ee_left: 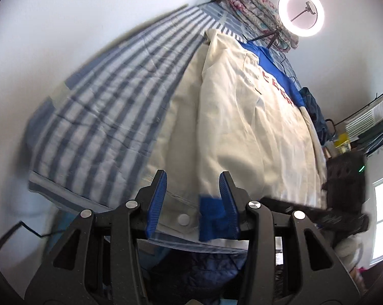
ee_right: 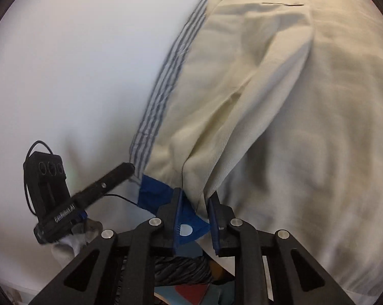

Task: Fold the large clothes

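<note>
1. Left wrist view: the left gripper [ee_left: 193,200] fills the bottom of the frame, its jaws standing part open. The near hem of the cream jacket [ee_left: 255,117], with its snap button [ee_left: 183,219] and blue trim [ee_left: 211,218], lies between the blue pads [ee_left: 157,203]. The pads do not look pressed on the cloth, though blur makes this hard to tell.

2. Same view: the jacket runs from the jaws at the bottom centre toward the upper right, its long axis pointing away from the gripper. It lies on the striped bed cover [ee_left: 102,96], which fills the left of the frame. A ring light [ee_left: 301,12] glows at the upper right.

3. Right wrist view: the right gripper [ee_right: 195,214] sits at the bottom centre with its jaws narrow, pinched on a gathered edge of the jacket [ee_right: 280,101] where the cream cloth meets the blue trim [ee_right: 153,193].

4. Same view: the jacket spreads up and to the right from those jaws. The other gripper [ee_right: 102,185] shows at the lower left, just beside the same hem.

5. My reading: both grippers are at the near hem, side by side, so the next fold would likely carry this edge away along the jacket's length. The right one has its hold; the left one needs to close first.
</note>
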Demonstrator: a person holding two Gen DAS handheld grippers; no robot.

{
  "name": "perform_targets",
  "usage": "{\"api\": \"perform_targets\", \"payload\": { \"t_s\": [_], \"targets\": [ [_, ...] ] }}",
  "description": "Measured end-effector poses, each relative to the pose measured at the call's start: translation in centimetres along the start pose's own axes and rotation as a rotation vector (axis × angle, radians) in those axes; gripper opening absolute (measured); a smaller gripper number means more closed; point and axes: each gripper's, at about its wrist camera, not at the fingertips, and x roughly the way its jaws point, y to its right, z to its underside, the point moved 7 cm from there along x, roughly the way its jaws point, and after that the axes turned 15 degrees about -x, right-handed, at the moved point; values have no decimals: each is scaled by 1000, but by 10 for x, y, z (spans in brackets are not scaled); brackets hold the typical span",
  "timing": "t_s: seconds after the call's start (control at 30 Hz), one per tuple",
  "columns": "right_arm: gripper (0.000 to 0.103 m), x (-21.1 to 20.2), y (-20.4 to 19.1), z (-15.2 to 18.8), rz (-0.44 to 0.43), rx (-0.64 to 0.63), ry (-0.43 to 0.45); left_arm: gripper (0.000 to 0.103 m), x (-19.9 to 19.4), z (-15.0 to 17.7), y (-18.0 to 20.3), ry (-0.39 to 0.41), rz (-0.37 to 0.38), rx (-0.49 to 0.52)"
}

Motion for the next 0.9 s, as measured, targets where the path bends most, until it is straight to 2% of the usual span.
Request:
{"api": "perform_targets", "payload": {
  "t_s": [0.03, 0.13, 0.17, 0.3, 0.4, 0.47, 0.53, 0.63, 0.7, 0.73, 0.77, 0.8, 0.87, 0.9],
  "targets": [
    [18, 5, 11, 9, 34, 17, -31, 43, 3, 1, 0, -15, 6, -8],
    [22, 8, 24, 20, 3, 71, -34, 43, 16, 8, 0, -75, 32, -38],
    [28, 6, 25, 21, 6, 71, -31, 43, 18, 10, -1, -85, 32, -43],
    [37, 0, 14, 24, 63, 11, -32, 43, 31, 16, -4, -140, 55, -89],
    [41, 2, 6, 24, 32, 16, -25, 43, 42, 20, -5, -171, 54, -102],
    [24, 5, 7, 21, 36, -1, -41, 37, 52, 24, 1, -192, 55, -95],
    [22, 4, 13, 21, 25, 13, -37, 15, 58, 30, 7, -223, 68, -89],
    [22, -3, 19, 23, 27, 13, -38, 7, 60, 37, 21, -206, 49, -8],
    [32, -8, 17, 19, 32, -10, -31, 6, 55, 40, 30, -165, 16, 65],
    [42, -12, 19, 14, 41, -2, -14, 6, 53, 41, 34, -159, 15, 77],
    [58, -16, 22, 6, 39, 10, 17, 6, 51, 41, 35, -154, 17, 78],
    [64, -15, 27, -4, 47, 25, 45, 5, 50, 41, 35, -152, 21, 74],
    [64, -17, 42, -17, 104, 58, 71, 5, 50, 40, 33, -149, 23, 62],
    [61, -15, 49, -23, 120, 74, 81, 5, 49, 39, 31, -147, 22, 58]
  ]
}}
